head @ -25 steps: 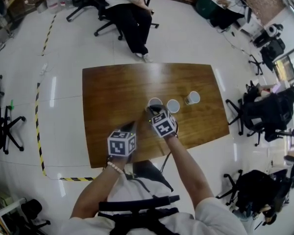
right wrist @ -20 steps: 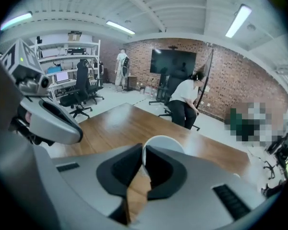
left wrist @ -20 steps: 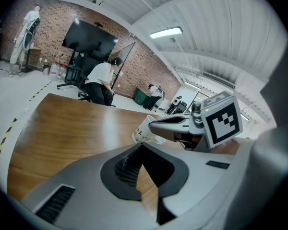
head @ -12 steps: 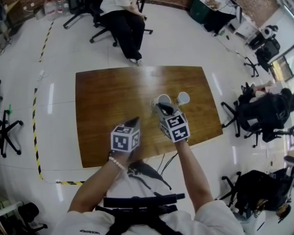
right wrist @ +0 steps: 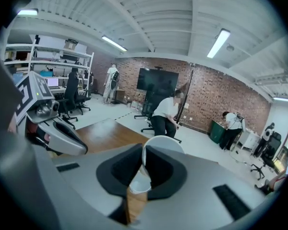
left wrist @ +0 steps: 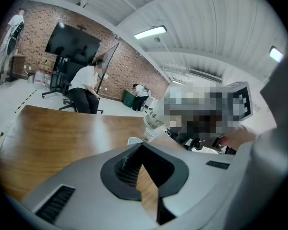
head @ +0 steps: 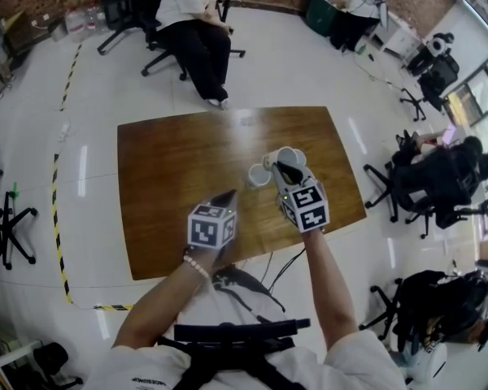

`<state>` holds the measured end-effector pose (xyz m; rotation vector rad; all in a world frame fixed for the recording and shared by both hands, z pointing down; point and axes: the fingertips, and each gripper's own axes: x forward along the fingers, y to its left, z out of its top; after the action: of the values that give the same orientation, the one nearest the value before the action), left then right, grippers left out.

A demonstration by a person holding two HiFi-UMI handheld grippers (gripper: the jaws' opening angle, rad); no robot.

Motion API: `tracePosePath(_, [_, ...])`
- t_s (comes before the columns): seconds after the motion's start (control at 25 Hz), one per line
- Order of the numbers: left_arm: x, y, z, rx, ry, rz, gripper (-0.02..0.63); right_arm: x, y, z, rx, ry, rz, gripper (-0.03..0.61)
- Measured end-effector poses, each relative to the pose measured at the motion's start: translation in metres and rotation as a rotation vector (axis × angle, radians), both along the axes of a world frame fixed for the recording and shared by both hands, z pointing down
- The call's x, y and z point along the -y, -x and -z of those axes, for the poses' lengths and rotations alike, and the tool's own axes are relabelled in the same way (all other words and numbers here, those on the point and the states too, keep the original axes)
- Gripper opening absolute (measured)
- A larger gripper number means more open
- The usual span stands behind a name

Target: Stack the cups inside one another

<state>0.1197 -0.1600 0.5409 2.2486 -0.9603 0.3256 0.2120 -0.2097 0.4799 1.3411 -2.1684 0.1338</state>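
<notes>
Biggest thing in view is the brown wooden tabletop [head: 171, 185], sitting in the middle of a shiny white floor [head: 309, 63] with yellow-and-black tape [head: 61, 218] down its left side. A person [head: 191, 23] sits on an office chair past the far edge of the tabletop.

The right hand-held gripper [head: 289, 169] is out over the right-of-centre part of the tabletop, pointing forward and a bit down. Its own view shows the jaws pinched on the wall of a white paper cup [right wrist: 165, 145], one jaw inside the rim and one outside, so only a thin gap separates them and the cup is firmly clamped. The cup hangs tilted in the air, clear of the wood, with its mouth turned back toward the head camera.

The left hand-held gripper [head: 225, 197] hovers over the near-middle of the tabletop, well apart from the cups. Its jaw tips are together and there's nothing between them, just wood grain showing behind.

A second cup [head: 258, 175] stands upright on the tabletop just left of the clamped one in the head view. From the left gripper view it looks like there are two down there: a printed one [left wrist: 150, 134] right under the raised cup, and another rim [left wrist: 134, 141] peeking over the gripper body just beside it.
</notes>
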Motion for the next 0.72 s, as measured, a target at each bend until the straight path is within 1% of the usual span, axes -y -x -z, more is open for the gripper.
tracePosePath(0.16, [0.002,-0.002,0.001,0.004,-0.003,0.001,-0.008,0.003,-0.004,-0.013,-0.014,0.024,0.001,0.032])
tracePosePath(0.72, [0.014,0.007,-0.009,0.0,0.024,0.045,-0.008,0.016,0.0,-0.091,-0.083,0.157,0.051,0.032])
